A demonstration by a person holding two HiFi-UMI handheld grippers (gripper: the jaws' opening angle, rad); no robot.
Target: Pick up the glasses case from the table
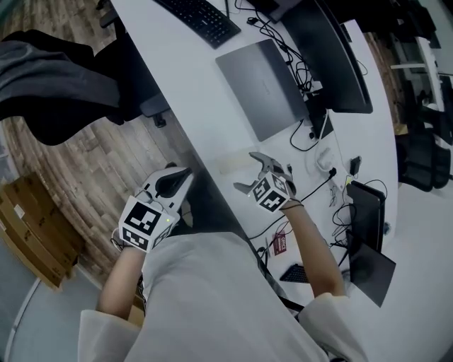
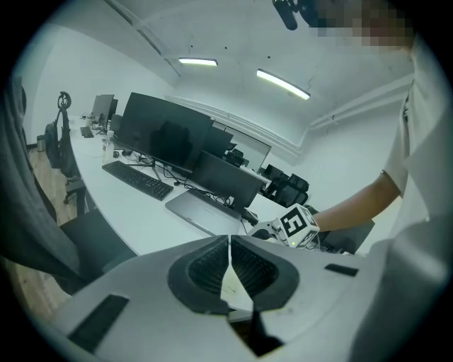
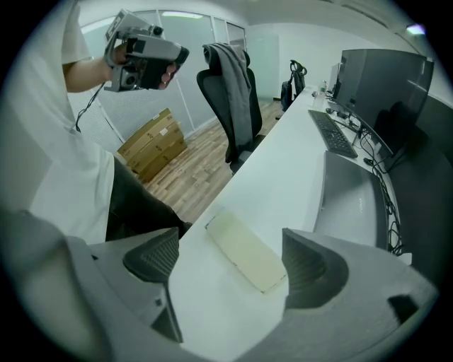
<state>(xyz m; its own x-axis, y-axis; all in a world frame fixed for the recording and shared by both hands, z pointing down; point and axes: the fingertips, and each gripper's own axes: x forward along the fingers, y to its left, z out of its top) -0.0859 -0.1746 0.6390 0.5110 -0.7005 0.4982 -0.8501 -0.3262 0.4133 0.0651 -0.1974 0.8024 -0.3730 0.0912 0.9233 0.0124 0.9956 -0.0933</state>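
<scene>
The glasses case (image 3: 244, 251) is a flat, pale cream oblong lying on the white desk (image 1: 191, 106) near its front edge. In the head view the case (image 1: 233, 165) shows faintly, just ahead of my right gripper (image 1: 251, 172). My right gripper (image 3: 233, 265) is open, with one jaw on each side of the case and apart from it. My left gripper (image 1: 175, 182) hangs off the desk edge over the floor. In its own view the left gripper (image 2: 228, 272) has its pads pressed together with nothing held.
A closed grey laptop (image 1: 262, 85), a black keyboard (image 1: 202, 18) and a monitor (image 1: 333, 56) stand further along the desk, with cables (image 1: 311, 134) to the right. An office chair draped with a grey garment (image 1: 64, 78) and cardboard boxes (image 1: 28, 226) are on the wooden floor.
</scene>
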